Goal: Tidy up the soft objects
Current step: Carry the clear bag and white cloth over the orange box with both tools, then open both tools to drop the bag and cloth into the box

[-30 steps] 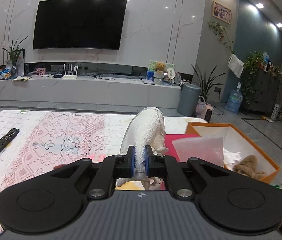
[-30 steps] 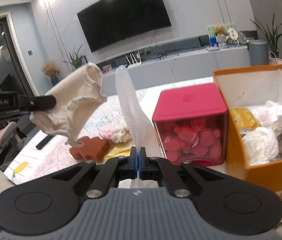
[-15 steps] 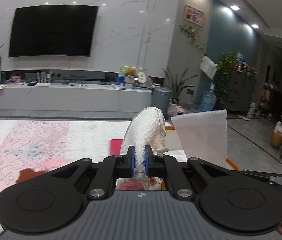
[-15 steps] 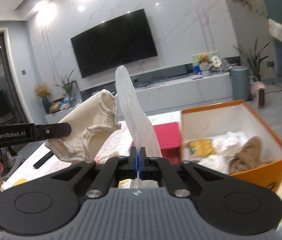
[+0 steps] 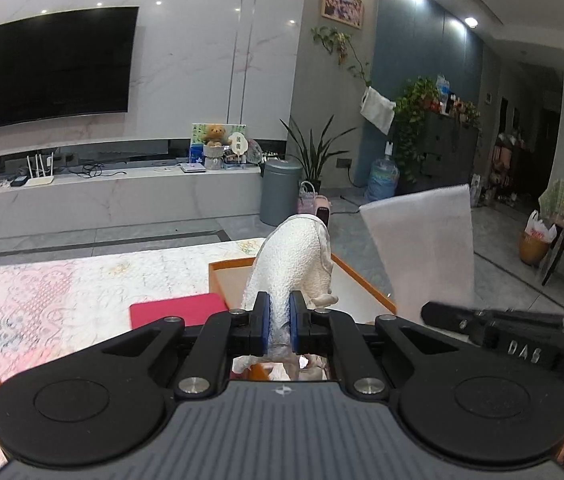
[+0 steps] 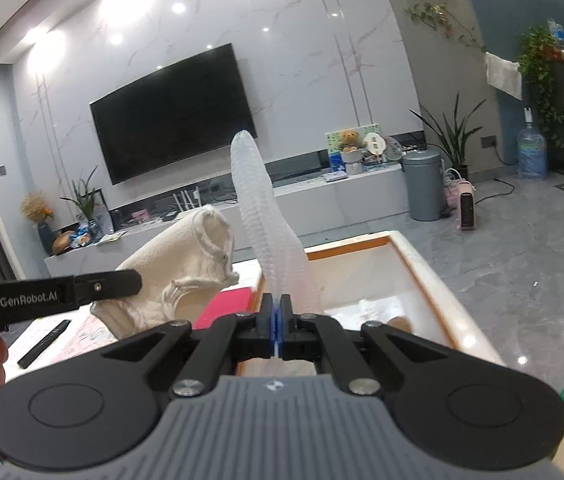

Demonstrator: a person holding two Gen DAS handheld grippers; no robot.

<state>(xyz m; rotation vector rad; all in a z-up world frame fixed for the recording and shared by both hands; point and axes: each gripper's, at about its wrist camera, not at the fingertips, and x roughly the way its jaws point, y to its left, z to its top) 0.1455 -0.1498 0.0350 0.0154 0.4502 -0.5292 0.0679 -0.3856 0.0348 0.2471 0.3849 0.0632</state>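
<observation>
while both grippers are loaded and raised near the box, the main risk is a drop short of it.

left wrist view: the left gripper [image 5: 279,322] has its fingers narrow, pinching the bottom of a white terry sock [image 5: 294,260] that stands up at centre frame. the orange box [image 5: 366,280] shows only as a rim behind the sock, centre right; its inside is mostly hidden here. the red lid [image 5: 174,308] of a container lies lower centre left on the patterned bench [image 5: 62,280]. at right, the white foam sheet [image 5: 422,248] hangs off the other gripper's arm. risk: the sock's free end is top-heavy and could drape over the rim if released near the wall.

right wrist view: the right gripper [image 6: 277,334] has its fingers pressed nearly together on the thin edge of the foam sheet [image 6: 266,216], which rises edge-on through centre frame. the box [image 6: 422,268] sits centre right, with soft pieces inside at lower centre. the sock [image 6: 186,264] and left gripper arm fill the centre left. a remote [image 6: 44,343] lies lower left.

risks: the sheet is stiff and tall, so it may bridge the walls or tip out; the two loads hang close together and could snag if both go in at once.
</observation>
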